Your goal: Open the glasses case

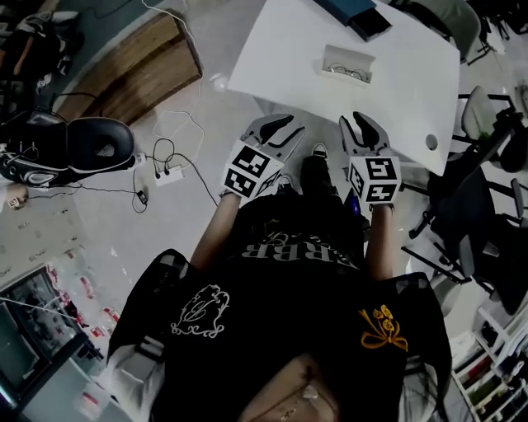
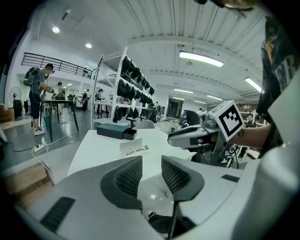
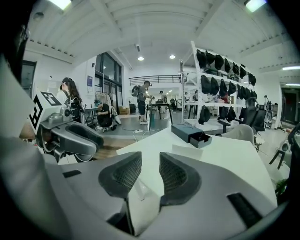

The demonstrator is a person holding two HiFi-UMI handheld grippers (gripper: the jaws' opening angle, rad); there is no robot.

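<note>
A dark box-like case (image 1: pixel 363 18) lies at the far edge of the white table (image 1: pixel 272 58); it also shows in the left gripper view (image 2: pixel 115 130) and the right gripper view (image 3: pixel 190 132). A pair of glasses sits in a clear tray (image 1: pixel 348 64) mid-table, ahead of both grippers (image 2: pixel 133 149). My left gripper (image 1: pixel 279 125) is open and empty, held just short of the table's near edge (image 2: pixel 151 176). My right gripper (image 1: pixel 363 125) hangs beside it, also open with nothing between its jaws (image 3: pixel 150 173).
Cables and a power strip (image 1: pixel 169 173) lie on the floor to the left, near a black chair (image 1: pixel 91 144) and a wooden platform (image 1: pixel 136 70). Office chairs (image 1: pixel 478 189) stand right of the table. Shelves of bags (image 2: pixel 133 89) and standing people are beyond it.
</note>
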